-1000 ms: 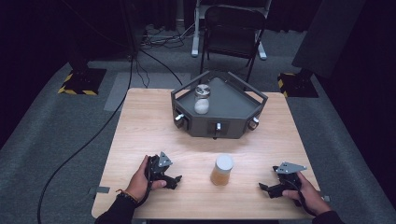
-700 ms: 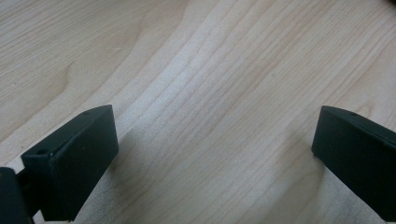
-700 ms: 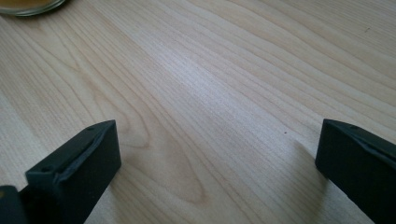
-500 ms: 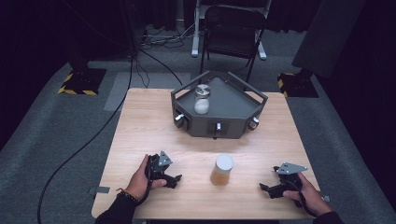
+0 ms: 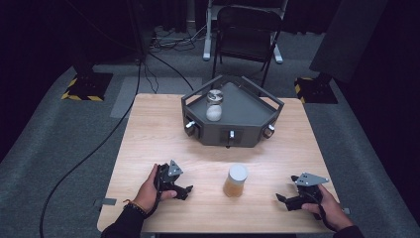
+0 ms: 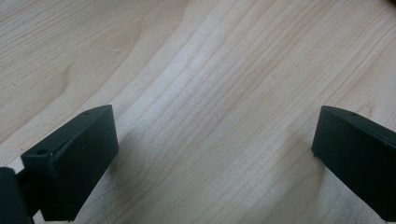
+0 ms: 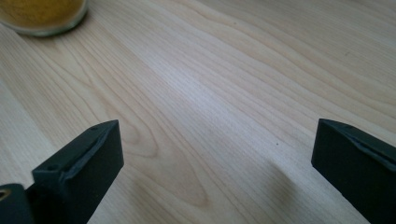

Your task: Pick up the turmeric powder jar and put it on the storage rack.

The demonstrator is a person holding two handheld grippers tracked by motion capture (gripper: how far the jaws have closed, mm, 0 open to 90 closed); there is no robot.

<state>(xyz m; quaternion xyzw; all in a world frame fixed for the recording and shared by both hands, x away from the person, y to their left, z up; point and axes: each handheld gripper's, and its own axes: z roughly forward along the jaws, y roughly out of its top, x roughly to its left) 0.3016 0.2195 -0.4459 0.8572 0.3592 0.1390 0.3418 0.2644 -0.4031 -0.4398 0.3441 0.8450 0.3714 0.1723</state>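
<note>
At the left of the high view, the left gripper (image 5: 184,189) is held low over the pale wooden table (image 5: 148,129) by the person's left hand (image 5: 148,188), with a grey three-cornered plate seen on top of it. In the left gripper view its 2 black jaws are spread wide apart, and nothing but bare wood grain is seen between them (image 6: 215,140).

Further right, near the front middle of the table, a clear glass jar with a white lid and yellow-brown contents (image 5: 236,180) stands upright (roughly midway between the 2 grippers, touched by neither). Its base is caught at the top left corner of the right gripper view (image 7: 42,16).

Behind it, toward the far edge, a dark grey angular tray with knobs on its front faces (image 5: 247,106) is placed, and a second clear jar with white contents (image 5: 214,105) stands upright inside its left part.

At the right, the right gripper (image 5: 281,199) is held by the right hand (image 5: 324,206) just above the table, pointed toward the jar. Its jaws have just been closing slightly, yet are seen standing wide apart with only bare wood between them (image 7: 215,140).
</note>
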